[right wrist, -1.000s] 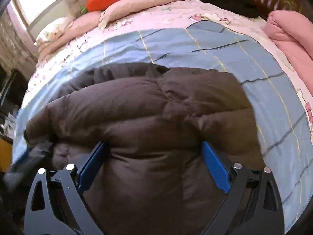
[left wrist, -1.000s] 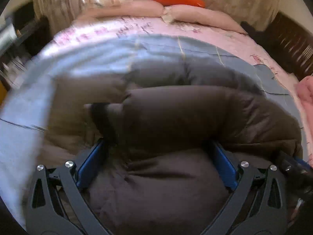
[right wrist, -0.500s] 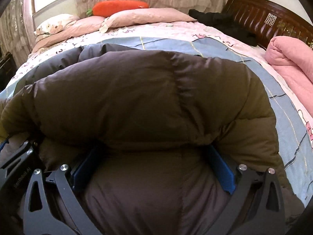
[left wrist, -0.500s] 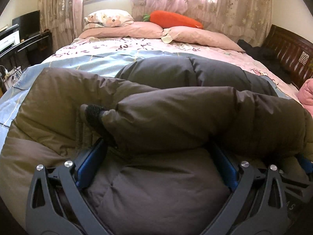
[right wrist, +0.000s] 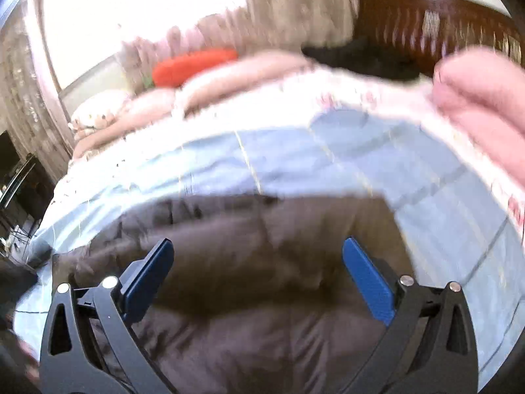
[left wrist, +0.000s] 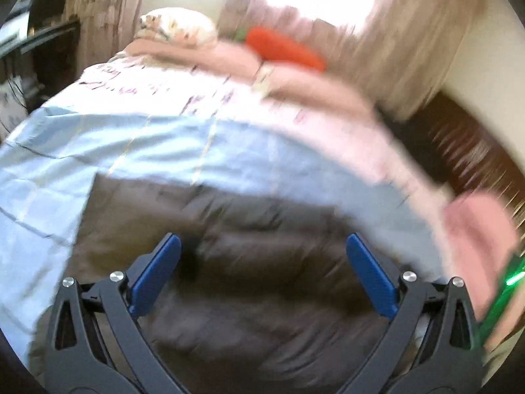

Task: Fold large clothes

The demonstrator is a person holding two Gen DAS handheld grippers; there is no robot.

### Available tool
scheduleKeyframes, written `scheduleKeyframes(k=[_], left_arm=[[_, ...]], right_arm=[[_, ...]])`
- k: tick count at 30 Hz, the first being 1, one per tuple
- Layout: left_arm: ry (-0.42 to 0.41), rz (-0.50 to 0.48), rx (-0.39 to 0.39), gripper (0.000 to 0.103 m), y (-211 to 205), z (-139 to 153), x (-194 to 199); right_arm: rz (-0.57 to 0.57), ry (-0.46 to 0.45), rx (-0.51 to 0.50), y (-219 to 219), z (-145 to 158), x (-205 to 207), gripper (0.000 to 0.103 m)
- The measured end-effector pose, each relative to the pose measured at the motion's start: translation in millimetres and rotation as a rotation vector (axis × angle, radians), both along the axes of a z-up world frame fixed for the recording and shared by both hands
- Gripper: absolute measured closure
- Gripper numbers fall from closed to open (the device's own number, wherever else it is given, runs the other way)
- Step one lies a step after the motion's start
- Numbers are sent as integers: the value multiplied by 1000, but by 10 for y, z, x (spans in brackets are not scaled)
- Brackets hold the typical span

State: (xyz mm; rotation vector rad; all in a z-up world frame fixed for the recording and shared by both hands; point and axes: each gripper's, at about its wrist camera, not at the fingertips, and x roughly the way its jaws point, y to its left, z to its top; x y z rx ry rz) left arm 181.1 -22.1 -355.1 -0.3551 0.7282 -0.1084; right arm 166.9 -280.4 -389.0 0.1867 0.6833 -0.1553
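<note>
A big dark brown puffer jacket [left wrist: 262,279] lies folded on the light blue bedspread [left wrist: 164,144] of a bed. It also shows in the right wrist view [right wrist: 262,279]. My left gripper [left wrist: 262,246] is open, its blue fingers [left wrist: 157,269] spread above the jacket, holding nothing. My right gripper [right wrist: 256,249] is open too, its blue fingers [right wrist: 367,275] spread above the jacket, empty. Both views are blurred by motion.
Pink pillows [left wrist: 229,55] and an orange carrot-shaped cushion [left wrist: 285,49] lie at the head of the bed. A rolled pink blanket [right wrist: 482,98] lies at the right. A dark wooden bed frame [right wrist: 443,23] stands beyond it. Dark furniture [left wrist: 49,52] stands left of the bed.
Both grippers have lifted up and back off the jacket, which now lies lower and flatter on the bed. Their fingers were pressed into the jacket's bulk; now they are free of it.
</note>
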Motion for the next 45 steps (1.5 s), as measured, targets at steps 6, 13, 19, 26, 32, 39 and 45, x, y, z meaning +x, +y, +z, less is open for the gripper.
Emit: scheduleKeyframes(k=[6, 13, 19, 26, 32, 39, 45], left_arm=[[41, -1, 218, 2, -207, -1030, 574], [-118, 7, 142, 2, -148, -1288, 565], [-104, 17, 185, 2, -208, -1317, 619], [70, -38, 285, 2, -217, -758, 332], [156, -93, 419, 2, 75, -255, -1163], [380, -39, 545, 2, 415, -668, -2283], [523, 104, 139, 2, 939, -967, -2780]], right_arm=[[-14, 102, -7, -39, -604, 472, 1], [-27, 27, 16, 22, -968, 459, 1], [-40, 51, -29, 79, -1017, 525, 1], [-57, 161, 42, 54, -412, 186, 1], [16, 204, 135, 131, 85, -1144, 1], [-74, 391, -6, 199, -112, -2051, 1], [-82, 484, 104, 67, -362, -2547, 1]])
